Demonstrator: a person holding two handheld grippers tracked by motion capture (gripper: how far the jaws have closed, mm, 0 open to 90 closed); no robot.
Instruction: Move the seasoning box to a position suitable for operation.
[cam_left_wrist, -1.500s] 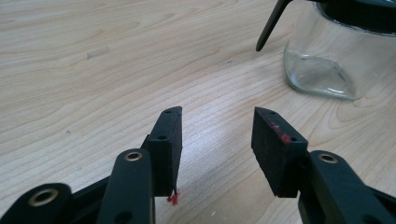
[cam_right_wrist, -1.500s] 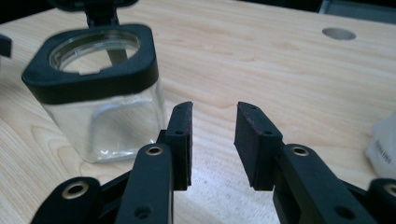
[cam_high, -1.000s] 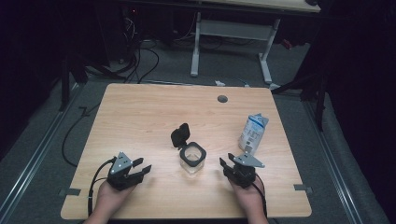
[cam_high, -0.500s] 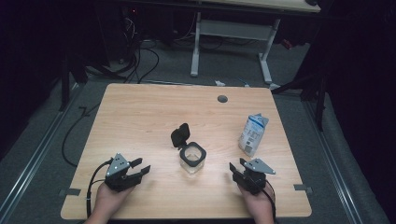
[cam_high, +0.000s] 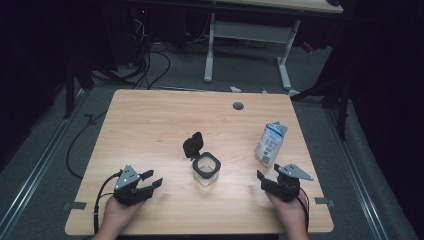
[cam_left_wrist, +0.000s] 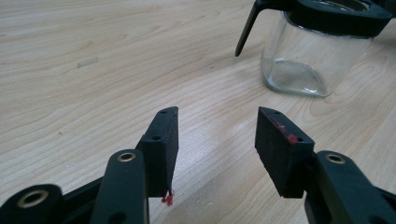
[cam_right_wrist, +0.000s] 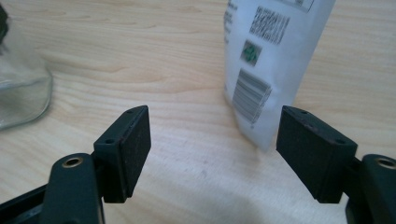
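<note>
A clear glass jar with a black rim stands at the table's middle, its black hinged lid flipped up behind it. A white printed pouch stands upright to its right. My left gripper rests open near the front left and points toward the jar, well short of it. My right gripper is at the front right, just in front of the pouch. Its jaws have just been opening and stand wide, with nothing between them. The jar's edge shows at the left of the right gripper view.
The wooden table has a round cable hole near its far edge. Beyond it are a second desk's white legs and cables on the grey floor. Dark surroundings lie on both sides.
My right gripper has drawn back from the pouch toward the front right, and its jaws have spread wider. The left gripper, the jar and the pouch have stayed where they were.
</note>
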